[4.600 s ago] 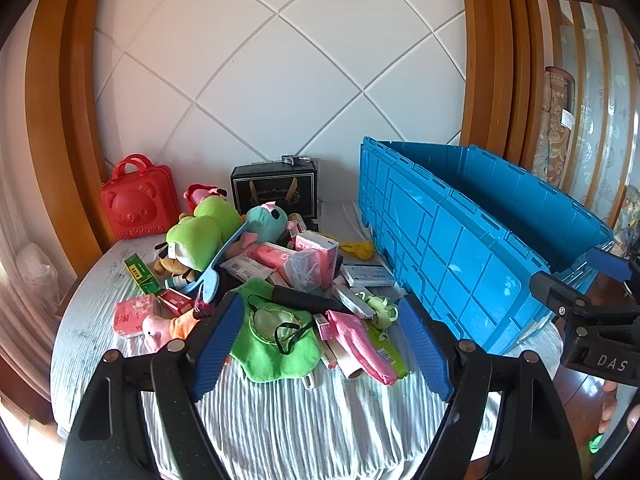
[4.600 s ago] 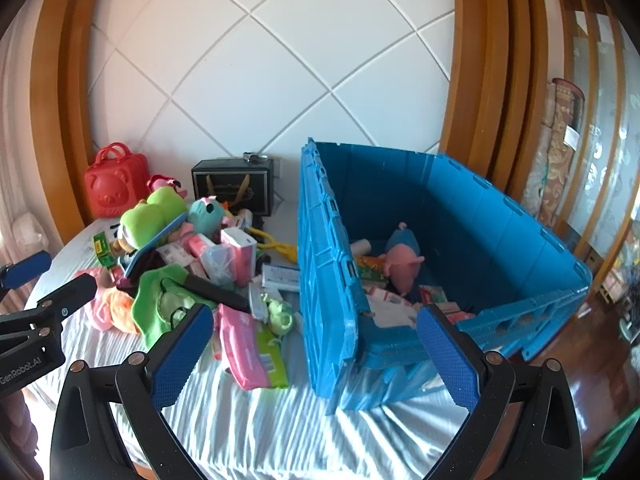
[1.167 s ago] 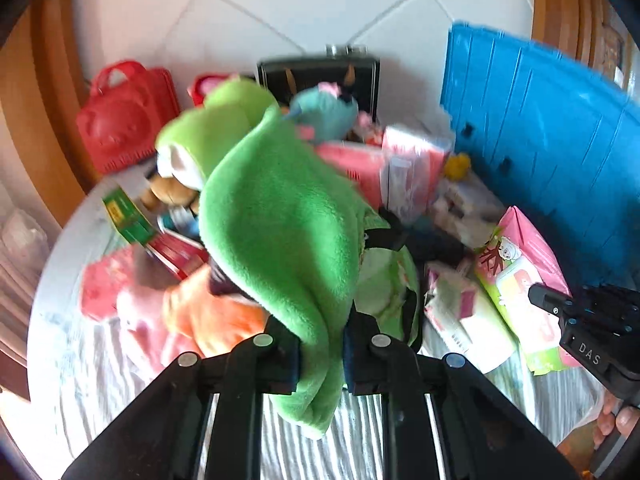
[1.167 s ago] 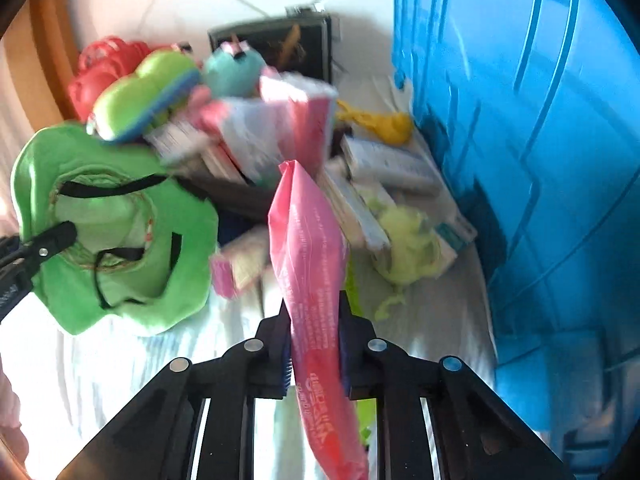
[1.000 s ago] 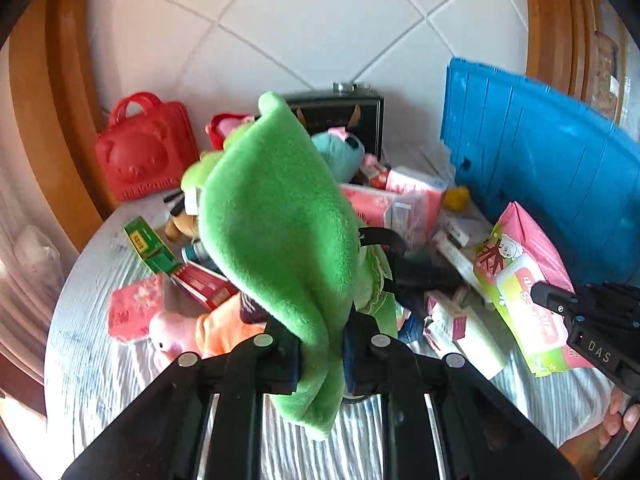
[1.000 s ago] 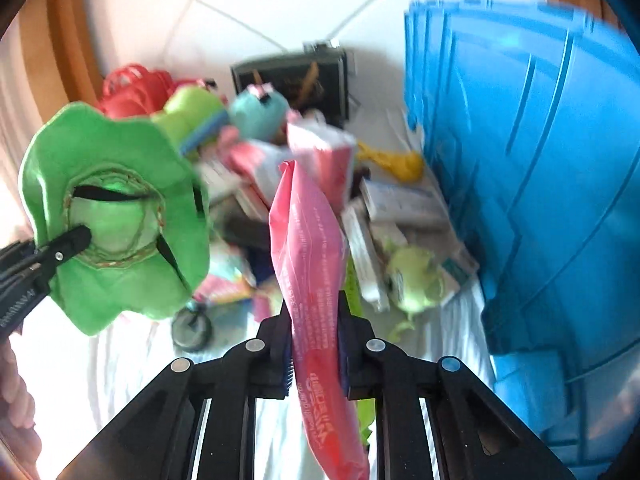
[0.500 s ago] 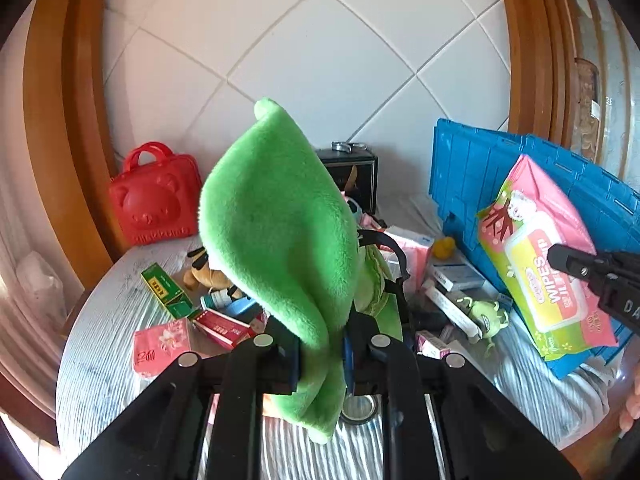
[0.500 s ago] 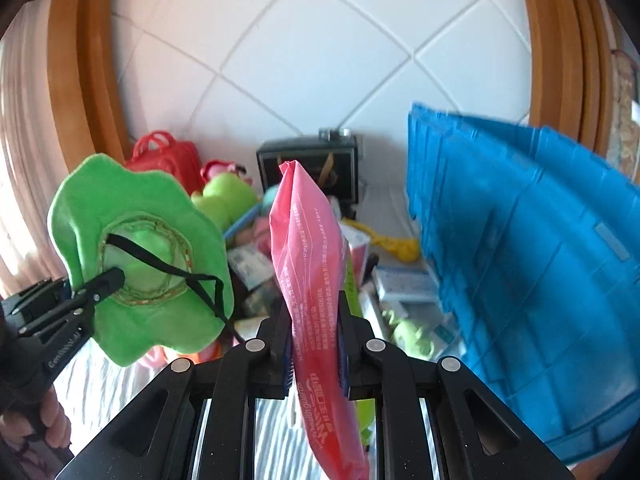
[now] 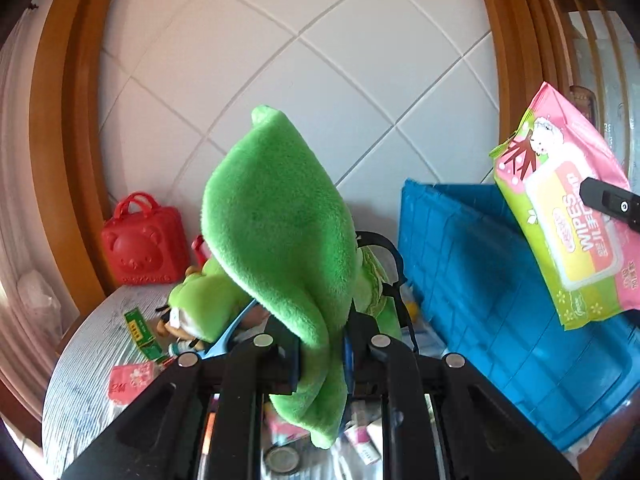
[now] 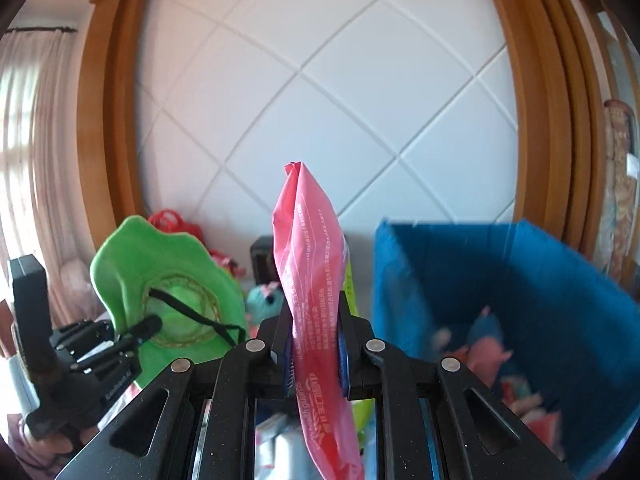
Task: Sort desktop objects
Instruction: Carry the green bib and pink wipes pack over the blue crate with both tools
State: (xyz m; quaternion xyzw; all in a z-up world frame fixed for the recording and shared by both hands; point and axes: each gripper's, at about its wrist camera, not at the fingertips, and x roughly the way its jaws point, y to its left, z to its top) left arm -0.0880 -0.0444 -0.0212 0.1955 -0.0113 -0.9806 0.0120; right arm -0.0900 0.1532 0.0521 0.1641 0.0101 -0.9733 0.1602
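The blue crate (image 10: 520, 300) stands open on the table (image 9: 80, 360), toys lying inside it. The left gripper (image 9: 320, 354) pinches the green fleece hat (image 9: 280, 232), lifted above the clutter. The right gripper (image 10: 314, 354) is clamped on the pink wipes pack (image 10: 312, 280), held up beside the crate

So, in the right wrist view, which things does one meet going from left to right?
Black left gripper → floppy green fleece hat → pink plastic wipes pack held in the right gripper → big blue plastic crate.
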